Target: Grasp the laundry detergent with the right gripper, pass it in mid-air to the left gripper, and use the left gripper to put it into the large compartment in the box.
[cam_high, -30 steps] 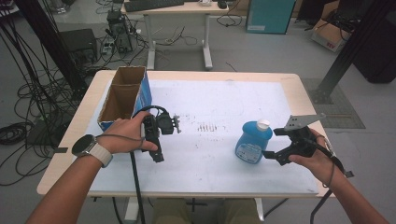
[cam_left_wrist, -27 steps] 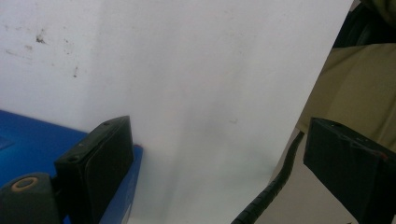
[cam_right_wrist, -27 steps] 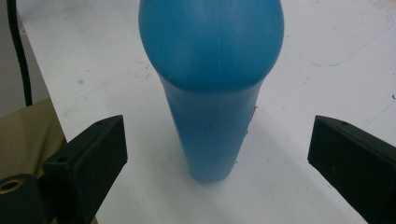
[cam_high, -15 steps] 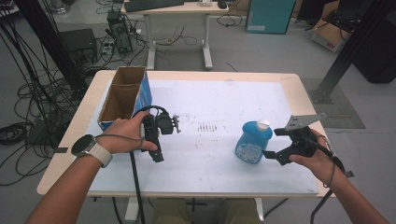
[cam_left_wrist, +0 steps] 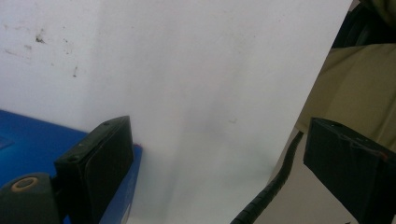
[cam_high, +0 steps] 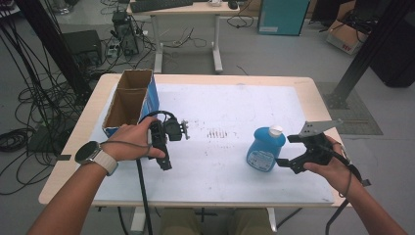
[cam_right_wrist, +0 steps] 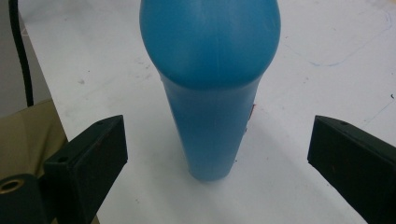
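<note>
blue bottle (cam_high: 265, 150) upright | right gripper (cam_high: 283, 161) open, just beside | left gripper (cam_high: 165, 164) open

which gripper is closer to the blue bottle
Right. The right gripper sits just beside the blue bottle, jaws open toward it without touching. The left gripper is far across the table, near the cardboard box.

1. The right gripper (cam_high: 288, 157) sits a touch closer to the blue bottle (cam_high: 264, 148) than in the 2 earlier pictures; its jaws are spread wide, 1 on each side of the bottle's base, not touching it.
2. The left gripper (cam_high: 164, 147) shows no clear shift.
</note>
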